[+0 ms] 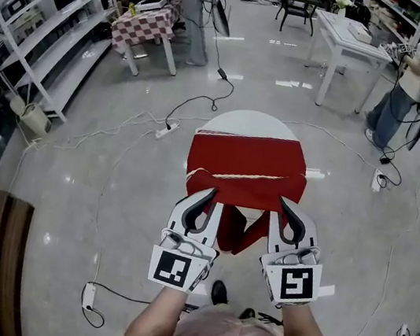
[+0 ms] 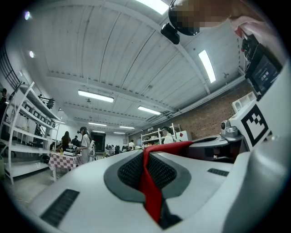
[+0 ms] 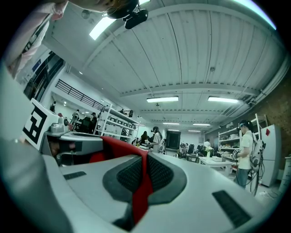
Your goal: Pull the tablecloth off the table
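Draping round white table (image 1: 251, 122), red tablecloth (image 1: 247, 160), near edge bunched, clamped by left gripper (image 1: 209, 194), right gripper (image 1: 284, 204)

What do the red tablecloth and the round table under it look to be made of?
The red tablecloth looks like soft matte fabric: it folds and bunches at the near edge. The round table shows a hard, smooth white top, perhaps laminate or painted board; unclear which.

Both forearms reached forward, side by side. The left gripper (image 1: 210, 194) and right gripper (image 1: 284, 204) pointed away from the body, each with jaws clamped on the red tablecloth (image 1: 247, 161).
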`<state>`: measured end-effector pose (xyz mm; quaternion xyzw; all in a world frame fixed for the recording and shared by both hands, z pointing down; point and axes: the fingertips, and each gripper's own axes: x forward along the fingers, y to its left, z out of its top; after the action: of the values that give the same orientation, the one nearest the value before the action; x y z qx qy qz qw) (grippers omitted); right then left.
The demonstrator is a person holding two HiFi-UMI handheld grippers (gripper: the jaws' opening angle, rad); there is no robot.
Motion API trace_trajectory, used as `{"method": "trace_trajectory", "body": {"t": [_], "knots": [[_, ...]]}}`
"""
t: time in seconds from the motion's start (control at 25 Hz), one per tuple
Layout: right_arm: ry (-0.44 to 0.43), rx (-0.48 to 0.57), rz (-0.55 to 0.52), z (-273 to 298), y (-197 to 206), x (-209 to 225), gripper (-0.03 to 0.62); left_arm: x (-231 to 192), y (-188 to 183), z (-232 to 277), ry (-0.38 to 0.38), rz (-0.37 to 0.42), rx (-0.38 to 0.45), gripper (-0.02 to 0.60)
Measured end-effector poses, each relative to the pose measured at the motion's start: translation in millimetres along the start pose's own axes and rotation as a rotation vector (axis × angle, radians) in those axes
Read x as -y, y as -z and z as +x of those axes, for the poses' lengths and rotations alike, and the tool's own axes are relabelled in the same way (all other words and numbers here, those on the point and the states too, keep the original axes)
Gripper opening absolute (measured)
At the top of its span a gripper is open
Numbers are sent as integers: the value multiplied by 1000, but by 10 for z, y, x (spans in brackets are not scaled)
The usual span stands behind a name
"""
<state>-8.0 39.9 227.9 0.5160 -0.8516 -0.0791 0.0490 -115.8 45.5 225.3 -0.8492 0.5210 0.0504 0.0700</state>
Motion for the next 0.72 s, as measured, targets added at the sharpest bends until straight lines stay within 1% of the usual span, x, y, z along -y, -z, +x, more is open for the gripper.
{"method": "trace_trajectory", "body": {"t": [0.16, 0.32, 0.44, 0.64, 0.72], "knots": [[-5, 24, 16, -190, -81, 81, 23, 210, -85, -54, -3, 7, -7, 43], [-10, -16, 22, -368, 19, 155, 23, 384, -111, -92, -6, 17, -16, 43], [-16, 43, 24, -480, -58, 178, 23, 506, -164, -144, -11, 17, -8, 43], [-29, 38, 38, -735, 50, 269, 23, 776, -170, -218, -15, 36, -11, 43], [-36, 68, 28, -816, -3, 272, 23, 851, -203, -271, -18, 39, -12, 43]]}}
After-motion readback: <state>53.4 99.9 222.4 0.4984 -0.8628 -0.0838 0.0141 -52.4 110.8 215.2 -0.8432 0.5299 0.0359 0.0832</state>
